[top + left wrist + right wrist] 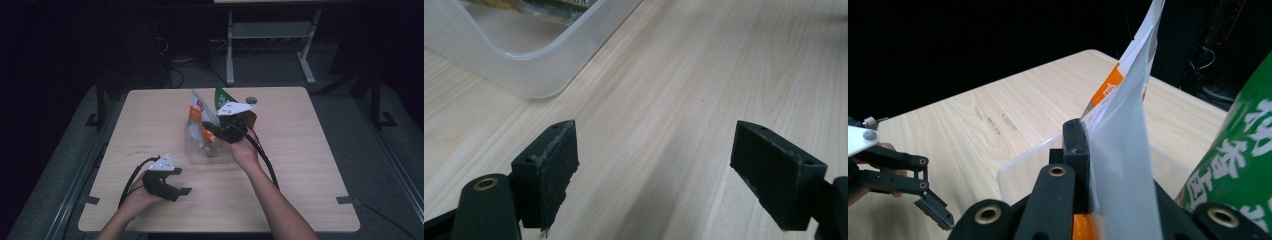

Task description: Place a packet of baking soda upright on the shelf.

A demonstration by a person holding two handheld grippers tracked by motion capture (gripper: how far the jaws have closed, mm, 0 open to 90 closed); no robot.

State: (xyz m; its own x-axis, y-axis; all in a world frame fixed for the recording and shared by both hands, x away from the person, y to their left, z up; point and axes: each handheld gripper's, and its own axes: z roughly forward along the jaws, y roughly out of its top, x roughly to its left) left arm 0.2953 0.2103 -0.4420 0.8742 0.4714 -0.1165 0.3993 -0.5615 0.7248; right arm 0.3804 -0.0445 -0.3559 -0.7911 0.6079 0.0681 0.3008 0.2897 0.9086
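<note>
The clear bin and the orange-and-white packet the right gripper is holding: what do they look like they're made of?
Clear bin: likely semi-clear plastic, since its frosted wall and rounded rim let the wood grain show through. Orange-and-white packet: probably thin glossy plastic film, as it creases and stands in a flat sheet between the right gripper fingers.

A wooden table (300,165) with a small round object (251,100).

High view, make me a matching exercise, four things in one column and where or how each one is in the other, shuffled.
Things:
1. left tongs
2. right tongs
3. green packet
4. clear plastic tub

States:
A. upright behind the white and orange packet
B. shut on the white and orange packet
C. open above bare table
D. sits mid-table with packets in it

Pairs: 1-C, 2-B, 3-A, 4-D
</note>
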